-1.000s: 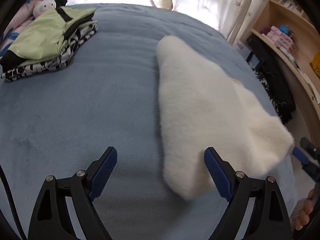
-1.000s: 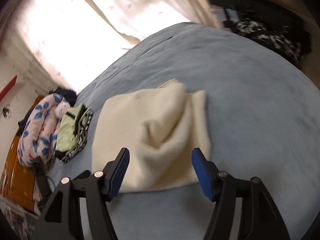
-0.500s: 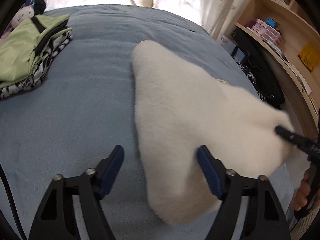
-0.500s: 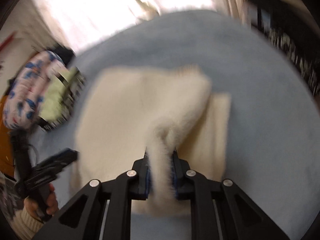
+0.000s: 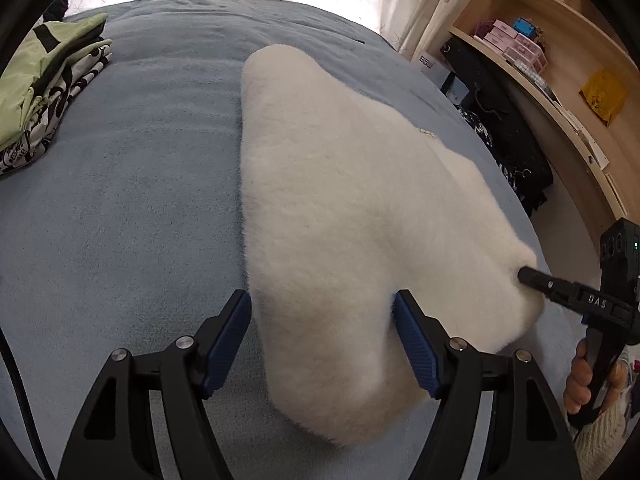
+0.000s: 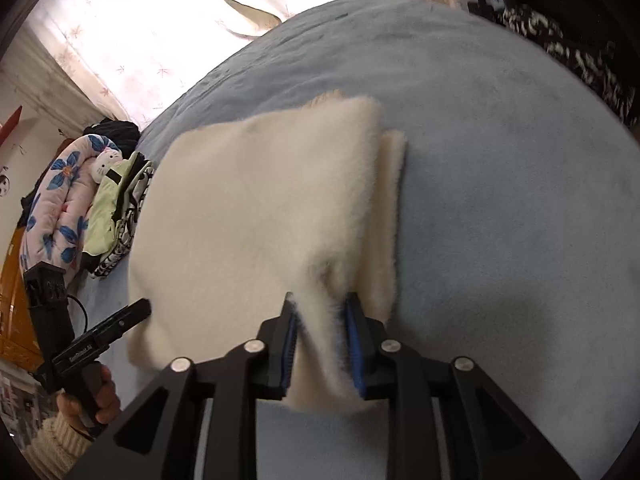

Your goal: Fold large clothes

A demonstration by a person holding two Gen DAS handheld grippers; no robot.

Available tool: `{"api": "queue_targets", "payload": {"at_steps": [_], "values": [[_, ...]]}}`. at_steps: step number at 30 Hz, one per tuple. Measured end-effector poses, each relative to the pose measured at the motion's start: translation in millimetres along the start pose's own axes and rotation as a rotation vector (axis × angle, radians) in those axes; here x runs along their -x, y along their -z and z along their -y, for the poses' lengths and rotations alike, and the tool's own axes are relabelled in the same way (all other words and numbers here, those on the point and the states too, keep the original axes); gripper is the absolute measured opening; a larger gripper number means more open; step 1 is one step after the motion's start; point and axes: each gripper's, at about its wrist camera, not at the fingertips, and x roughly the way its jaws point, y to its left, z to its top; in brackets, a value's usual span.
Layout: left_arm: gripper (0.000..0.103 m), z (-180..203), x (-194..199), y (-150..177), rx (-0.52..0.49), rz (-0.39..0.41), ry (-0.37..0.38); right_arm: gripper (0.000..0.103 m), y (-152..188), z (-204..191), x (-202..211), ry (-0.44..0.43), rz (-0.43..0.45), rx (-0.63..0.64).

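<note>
Fleece (image 5: 344, 184), cream and fluffy, lies folded on the blue bed (image 5: 132, 200), its near corner raised off the cover. Right gripper (image 6: 322, 344) has its blue pads clamped on that raised corner, while the left gripper (image 5: 324, 344) is spread wide, its fingers straddling the fleece's near edge without squeezing it. Folded clothes (image 5: 36, 92), green over black-and-white, sit well apart at the bed's far left by a floral quilt (image 6: 56, 208), and wooden shelves (image 5: 560, 60) stand off to the right.
</note>
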Motion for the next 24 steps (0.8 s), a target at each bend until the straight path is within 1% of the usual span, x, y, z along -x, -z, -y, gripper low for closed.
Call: {"api": "queue_targets", "payload": {"at_steps": [1, 2, 4, 6, 7, 8, 10, 13, 15, 16, 17, 18, 19, 20, 21, 22, 23, 24], "values": [[0.072, -0.4, 0.7, -2.9, 0.015, 0.004, 0.005, 0.047, -4.6, 1.0, 7.1, -0.002, 0.022, -0.004], [0.073, -1.2, 0.9, -6.7, 0.017, 0.001, 0.005, 0.055, -10.2, 3.1, 10.4, -0.011, 0.043, -0.015], [0.077, -3.7, 1.8, -19.5, 0.022, 0.009, -0.005, 0.062, -26.8, 13.6, 14.0, -0.017, 0.079, -0.055], [0.085, -4.5, -4.2, -34.4, 0.023, 0.009, -0.025, 0.063, -43.1, 20.1, 7.2, 0.003, 0.085, -0.086], [0.091, -3.0, -9.1, -43.0, 0.022, -0.001, -0.025, 0.063, -53.7, 16.0, -3.2, 0.005, 0.076, -0.101], [0.092, -2.2, -12.9, -49.7, 0.040, -0.005, -0.036, 0.063, -58.7, 17.4, -9.1, 0.002, 0.068, -0.117], [0.092, 2.1, -23.8, -64.7, 0.041, -0.026, -0.045, 0.062, -74.2, 23.0, -31.5, 0.001, 0.042, -0.159], [0.092, 12.4, -46.4, -88.2, 0.034, -0.070, -0.093, 0.062, -89.9, 26.2, -61.9, 0.032, 0.007, -0.183], [0.093, 13.7, -59.5, -100.0, 0.052, -0.092, -0.121, 0.062, -95.2, 26.0, -78.6, 0.024, -0.017, -0.199], [0.093, 13.3, -65.7, -107.0, 0.071, -0.095, -0.134, 0.053, -98.1, 23.6, -85.6, 0.021, -0.019, -0.190], [0.093, 13.3, -69.7, -112.0, 0.081, -0.092, -0.139, 0.042, -99.9, 20.1, -87.6, 0.033, -0.016, -0.167], [0.090, 14.0, -71.4, -116.1, 0.081, -0.086, -0.139, 0.028, -100.8, 15.3, -86.7, 0.030, -0.008, -0.136], [0.079, 14.5, -70.5, -120.4, 0.067, -0.065, -0.150, 0.018, -103.5, 6.6, -79.1, 0.031, 0.016, -0.104], [0.071, 14.8, -68.7, -121.1, 0.059, -0.056, -0.158, 0.012, -104.2, 1.5, -69.1, 0.009, 0.053, -0.083], [0.068, 11.8, -66.7, -120.6, 0.055, -0.041, -0.156, 0.012, -103.6, -4.0, -56.9, -0.032, 0.108, -0.058], [0.065, 8.1, -66.2, -118.5, 0.056, -0.030, -0.148, 0.012, -101.4, -5.5, -50.4, -0.050, 0.155, -0.036], [0.064, 3.0, -67.0, -114.0, 0.055, -0.013, -0.136, 0.012, -101.2, -3.1, -54.7, -0.038, 0.150, -0.039], [0.064, -0.5, -68.6, -109.3, 0.049, 0.001, -0.121, 0.012, -100.0, 3.9, -69.4, -0.024, 0.098, -0.066]]}}
